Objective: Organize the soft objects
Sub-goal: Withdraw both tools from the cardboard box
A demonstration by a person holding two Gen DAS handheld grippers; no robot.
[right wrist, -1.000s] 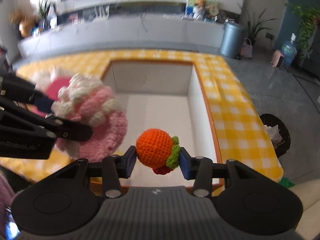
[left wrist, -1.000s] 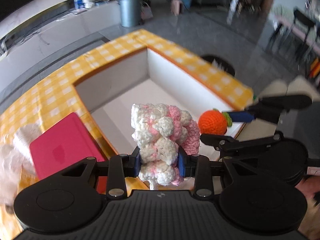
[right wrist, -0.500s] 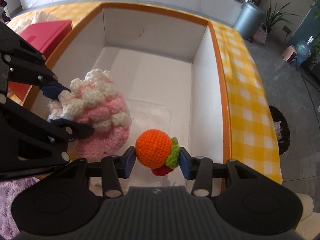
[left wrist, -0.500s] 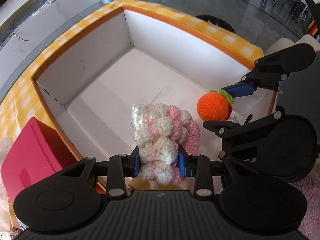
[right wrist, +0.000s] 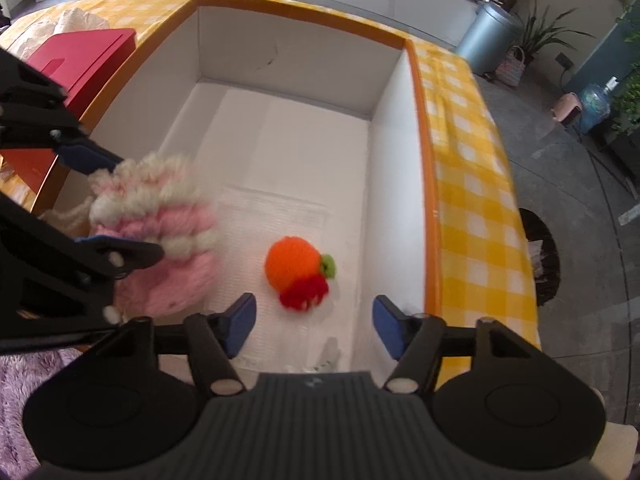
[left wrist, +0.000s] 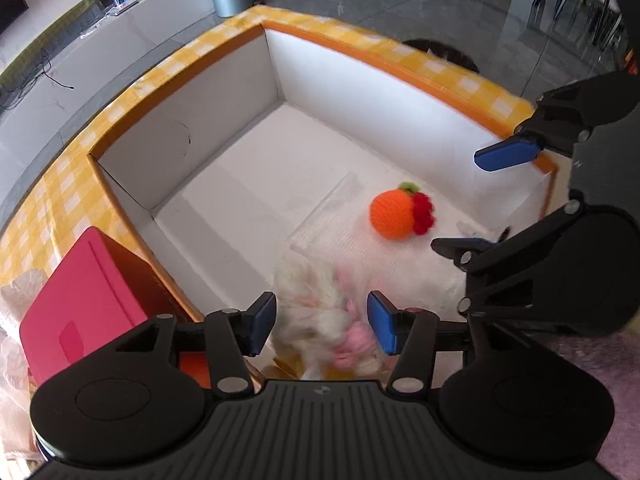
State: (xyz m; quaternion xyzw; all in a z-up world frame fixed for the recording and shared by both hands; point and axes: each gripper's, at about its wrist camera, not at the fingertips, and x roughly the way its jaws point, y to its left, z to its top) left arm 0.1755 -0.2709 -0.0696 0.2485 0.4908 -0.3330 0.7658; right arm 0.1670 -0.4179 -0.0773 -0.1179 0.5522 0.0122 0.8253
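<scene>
The orange crocheted fruit [right wrist: 294, 264], with its green leaf and red frill, lies on the white floor of the open box [right wrist: 280, 60], beyond and between the blue pads of the right gripper [right wrist: 314, 330]; those fingers [right wrist: 240, 322] are spreading apart and touch nothing, so the fruit is released. In the left wrist view the same fruit [left wrist: 394, 216] sits on a thin clear sheet on the box floor, near the right-hand wall. The pink and white crocheted piece [left wrist: 332, 324], blurred with motion, is between the fingers of the left gripper [left wrist: 322, 322], which are also opening; the pads stand clear of the yarn on both sides, so it is no longer gripped. From the right wrist view this piece [right wrist: 156, 220] shows as a bumpy white top over a pink knitted body, at the near left part of the box, just beside the fruit but apart from it. The box has white inner walls and an orange rim and stands on a worktop [right wrist: 472, 152] covered with a yellow and white checked cloth. A red flat case [left wrist: 88, 300] lies on the worktop against the outer left side of the box, with pale crumpled fabric [right wrist: 76, 20] just beside it. A grey bin [right wrist: 488, 36] stands on the floor beyond.
</scene>
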